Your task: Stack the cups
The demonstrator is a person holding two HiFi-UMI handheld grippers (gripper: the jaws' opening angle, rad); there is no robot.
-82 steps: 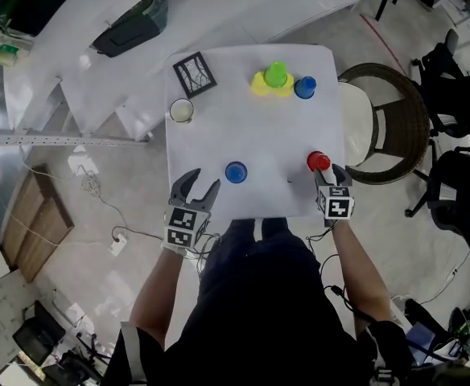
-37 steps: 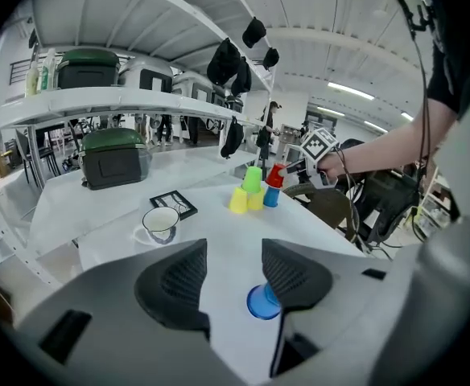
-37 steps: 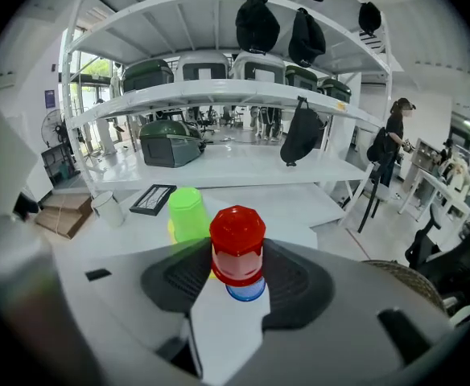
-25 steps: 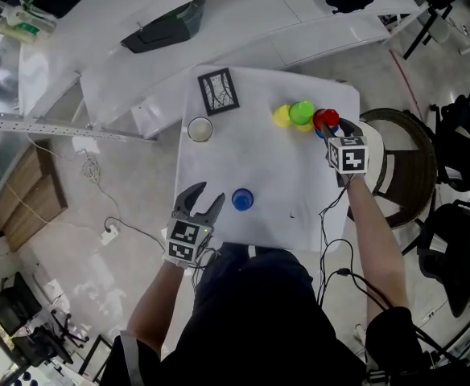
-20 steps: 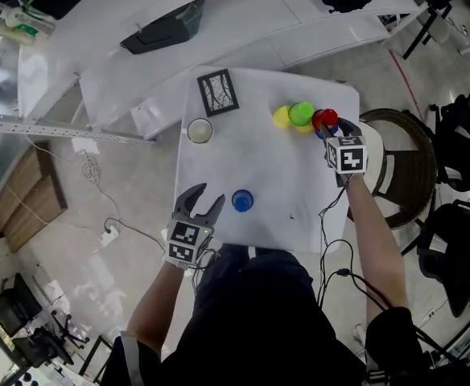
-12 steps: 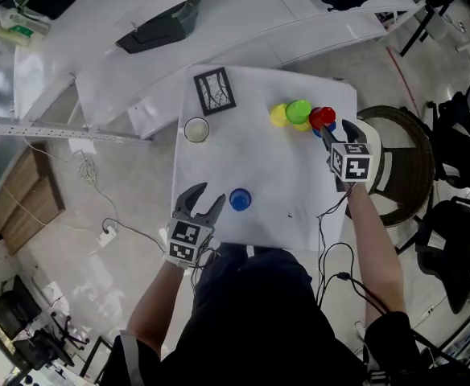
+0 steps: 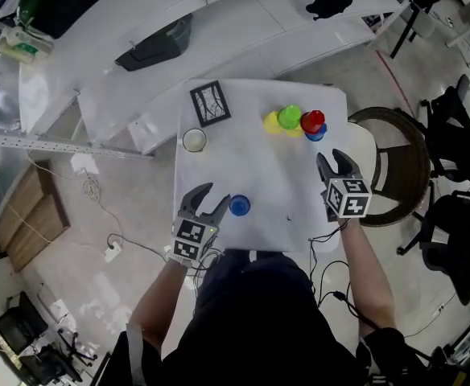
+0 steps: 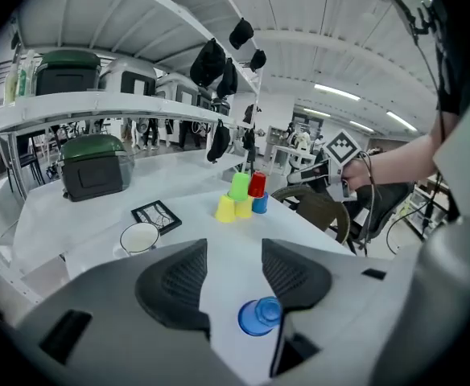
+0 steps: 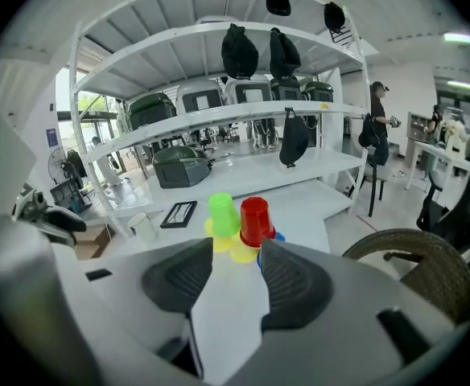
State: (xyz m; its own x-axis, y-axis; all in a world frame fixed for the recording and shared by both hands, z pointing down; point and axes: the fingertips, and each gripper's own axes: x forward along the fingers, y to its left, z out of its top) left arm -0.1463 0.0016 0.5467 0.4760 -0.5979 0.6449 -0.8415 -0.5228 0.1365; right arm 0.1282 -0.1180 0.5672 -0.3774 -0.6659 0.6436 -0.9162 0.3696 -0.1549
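Back comes the right claw (image 7: 330, 161), off the cup cluster and toward the near right edge of the surface (image 7: 275, 175), and the red cup (image 7: 312, 121) it carried across is left behind! Its jaws have just been closing a touch, yet they stand apart and released. Nothing is gripped, with only bare white surface in the gap and the cluster beyond it. That red cup now sits upside down on top of the blue base cup (image 7: 316, 134) at the far right of the surface. It is pressed up beside the green cup (image 7: 290, 118), which rides upside down on the yellow cups (image 7: 272, 123). Over at the near left edge, the left claw (image 7: 211, 198) is low, jaws spread wide and holding nothing. The lone blue cup (image 7: 239, 206) stands upside down just beside the tip of its right-hand jaw, outside the pads rather than between them. Further out, a white mug (image 7: 194, 141) stands on the left side of the surface. A black-framed tile (image 7: 209, 103) lies at the far left corner. A wicker chair (image 9: 396, 233) waits off the right edge.
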